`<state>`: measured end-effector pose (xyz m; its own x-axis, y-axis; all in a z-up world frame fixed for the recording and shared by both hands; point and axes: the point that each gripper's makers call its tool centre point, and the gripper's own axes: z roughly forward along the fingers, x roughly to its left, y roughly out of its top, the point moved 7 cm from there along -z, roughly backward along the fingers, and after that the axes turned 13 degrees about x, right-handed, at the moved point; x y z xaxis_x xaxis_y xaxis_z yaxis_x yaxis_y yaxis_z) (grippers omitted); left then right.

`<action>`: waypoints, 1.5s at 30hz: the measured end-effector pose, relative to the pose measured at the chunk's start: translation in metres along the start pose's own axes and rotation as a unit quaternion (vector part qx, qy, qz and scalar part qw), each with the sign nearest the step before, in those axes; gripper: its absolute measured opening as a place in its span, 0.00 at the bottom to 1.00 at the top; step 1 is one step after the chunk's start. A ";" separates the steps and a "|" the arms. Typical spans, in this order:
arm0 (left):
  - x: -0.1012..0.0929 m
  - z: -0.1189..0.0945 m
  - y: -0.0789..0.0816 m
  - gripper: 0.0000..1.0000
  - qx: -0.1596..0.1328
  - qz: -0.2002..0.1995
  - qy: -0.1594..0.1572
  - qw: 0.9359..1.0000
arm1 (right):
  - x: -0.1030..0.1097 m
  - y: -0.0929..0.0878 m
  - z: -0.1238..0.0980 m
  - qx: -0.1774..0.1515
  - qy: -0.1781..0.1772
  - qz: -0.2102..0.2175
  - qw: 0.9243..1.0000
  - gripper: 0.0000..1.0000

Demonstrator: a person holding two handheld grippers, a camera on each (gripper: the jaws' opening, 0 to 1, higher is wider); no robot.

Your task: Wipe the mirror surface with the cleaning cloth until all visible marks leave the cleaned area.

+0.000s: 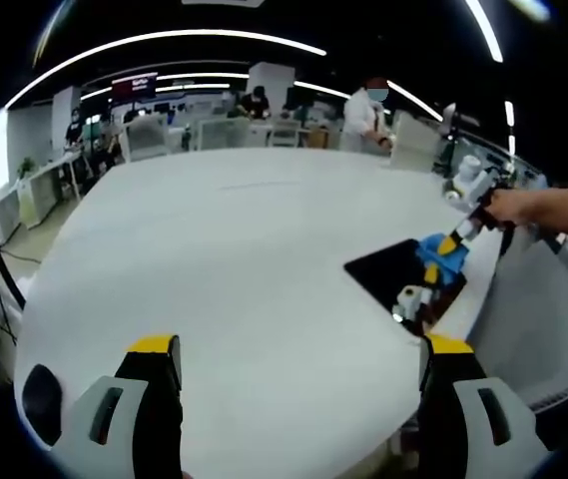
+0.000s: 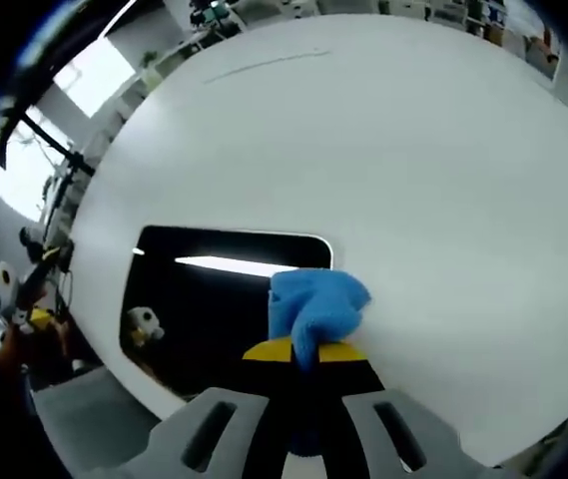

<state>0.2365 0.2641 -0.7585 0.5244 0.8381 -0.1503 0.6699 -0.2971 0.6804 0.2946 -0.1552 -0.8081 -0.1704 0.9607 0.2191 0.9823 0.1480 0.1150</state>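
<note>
Inventory, one moment, two views.

Mirror: 1, dark rectangle w/ rounded corners, flat on white table, close to table edge. In right gripper view long axis runs roughly left-right across frame, far long side parallel to a bright light strip reflected in the glass. In left gripper view mirror reads as a slanted dark patch at right, one corner pointing toward table centre.

Cleaning cloth: 1, blue, bunched. Sits on mirror's right end, overlapping the edge next to bare table. Also seen from the left gripper view, on the mirror's far part.

Right gripper: 1, yellow-tipped jaws pressed together, pinching cleaning cloth. Left gripper view shows it from outside, held by a person's hand coming in from right.

Left gripper: 1, jaws spread wide, nothing between them, over bare table, well apart from mirror.

Unique to left gripper view: office background, desks, ceiling light strips, 2+ people standing far off; count beyond that can't tell.

Unique to right gripper view: small white-and-dark blob on mirror's lower left, whether reflection or mark can't tell; left gripper partly seen beyond table edge at far left, blurred.

Table: 1, white, rounded edge.
</note>
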 end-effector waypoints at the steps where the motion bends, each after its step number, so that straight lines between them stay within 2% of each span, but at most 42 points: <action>1: -0.001 0.000 0.001 0.99 0.000 0.002 0.000 1.000 | 0.001 0.000 0.000 -0.001 -0.004 -0.002 1.000 0.00; 6: 0.002 -0.003 0.001 0.99 -0.001 0.003 0.002 1.000 | 0.003 -0.005 0.000 -0.012 -0.015 -0.004 1.000 0.00; 17: 0.000 -0.002 0.000 0.99 0.002 0.003 0.002 1.000 | 0.006 -0.012 0.000 -0.011 -0.020 -0.016 1.000 0.00; 29: 0.000 0.000 0.000 0.99 0.003 0.003 0.000 1.000 | 0.006 -0.012 -0.001 -0.012 -0.017 -0.010 1.000 0.00; 32: -0.001 0.001 0.000 0.99 0.002 0.003 -0.001 1.000 | 0.008 -0.019 -0.001 0.005 -0.010 0.001 1.000 0.00; 37: -0.002 0.002 -0.001 0.99 0.003 0.001 -0.002 1.000 | 0.012 -0.032 -0.001 0.006 -0.011 -0.010 1.000 0.00; 45: -0.005 0.003 -0.004 0.99 0.007 0.003 -0.004 1.000 | 0.013 -0.034 -0.002 0.015 -0.007 -0.008 1.000 0.00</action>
<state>0.2329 0.2597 -0.7626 0.5336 0.8320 -0.1522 0.6735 -0.3091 0.6715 0.2591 -0.1483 -0.8074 -0.1851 0.9614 0.2034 0.9814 0.1701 0.0889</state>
